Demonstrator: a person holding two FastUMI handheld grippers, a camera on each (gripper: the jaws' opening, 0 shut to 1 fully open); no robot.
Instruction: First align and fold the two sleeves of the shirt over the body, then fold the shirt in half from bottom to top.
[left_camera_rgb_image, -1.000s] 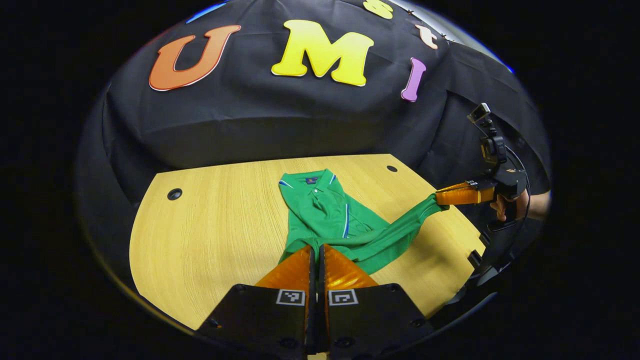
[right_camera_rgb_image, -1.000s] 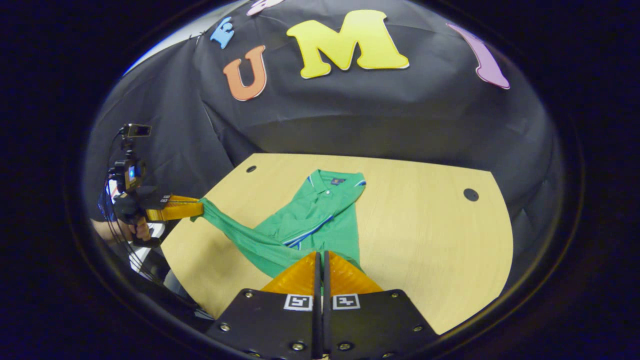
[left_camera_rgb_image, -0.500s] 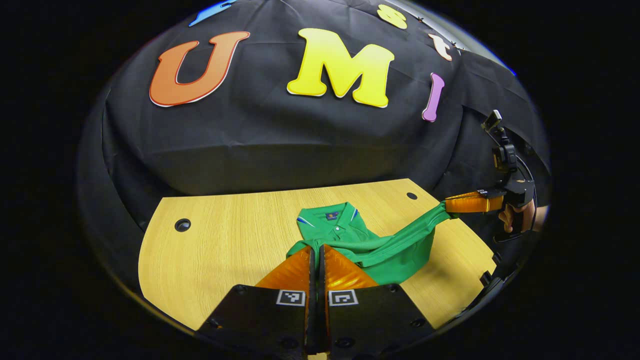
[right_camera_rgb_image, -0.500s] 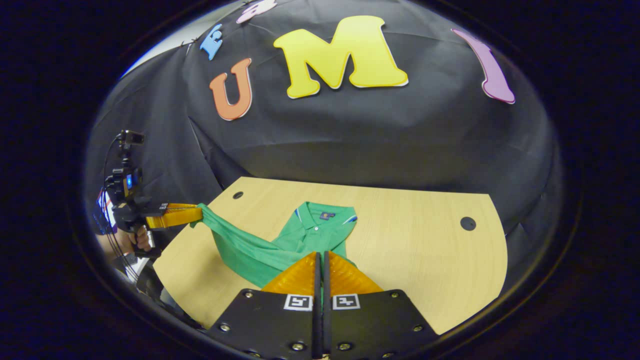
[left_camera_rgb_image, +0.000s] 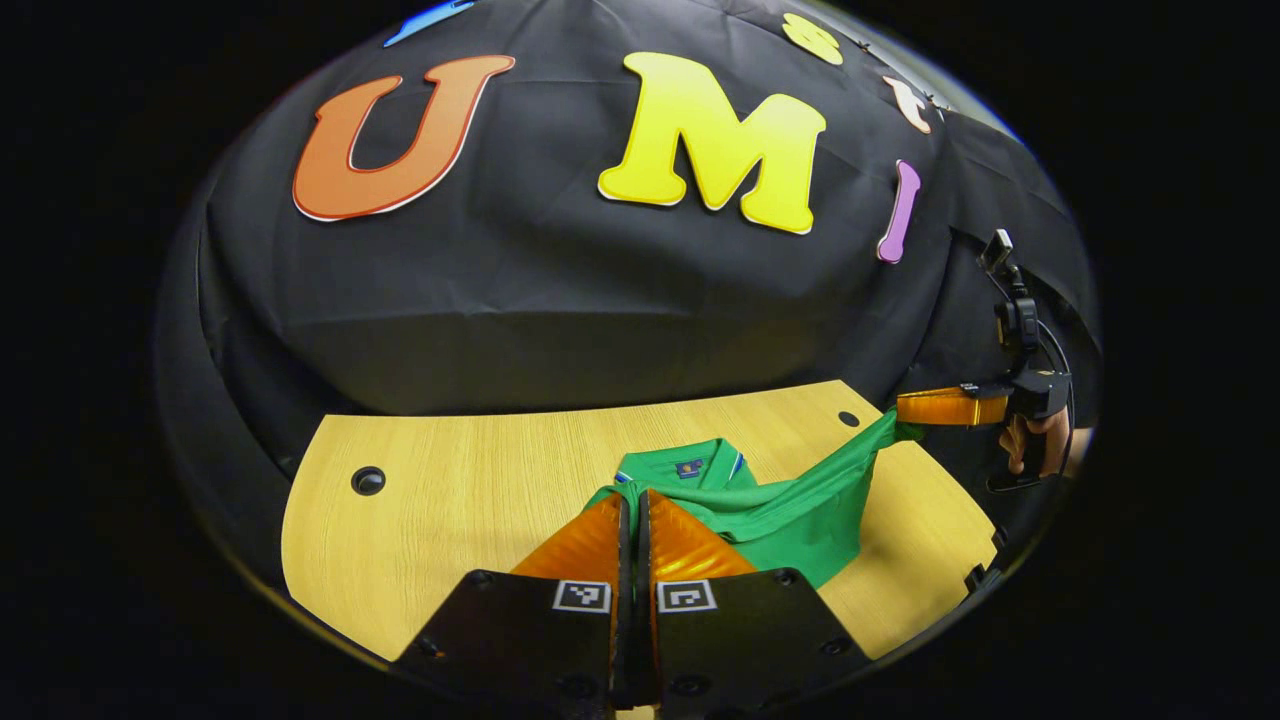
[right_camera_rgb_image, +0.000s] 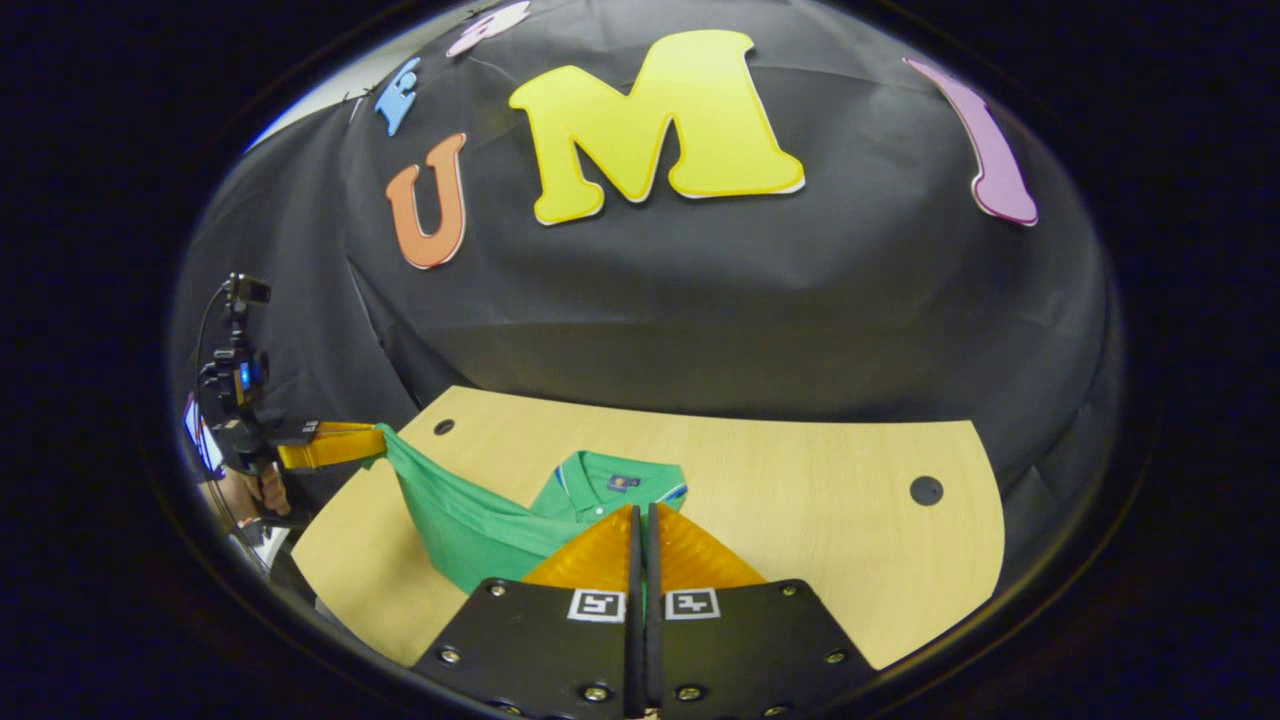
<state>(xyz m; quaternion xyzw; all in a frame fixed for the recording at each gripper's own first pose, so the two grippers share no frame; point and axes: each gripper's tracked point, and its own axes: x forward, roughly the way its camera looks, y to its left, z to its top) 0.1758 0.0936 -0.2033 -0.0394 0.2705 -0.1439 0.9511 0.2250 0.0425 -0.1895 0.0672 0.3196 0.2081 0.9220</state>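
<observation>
Hem lifted higher, shirt (left_camera_rgb_image: 790, 505) body hidden

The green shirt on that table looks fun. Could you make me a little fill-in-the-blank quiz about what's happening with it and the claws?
1. The shirt is coloured ____.
2. It lies partly on a ____ table.
3. The left claw and the right claw are each ____ on the shirt's fabric.
4. At the far end of the shirt, its ____ lies flat on the table.

Missing words: green; wooden; shut; collar
</observation>
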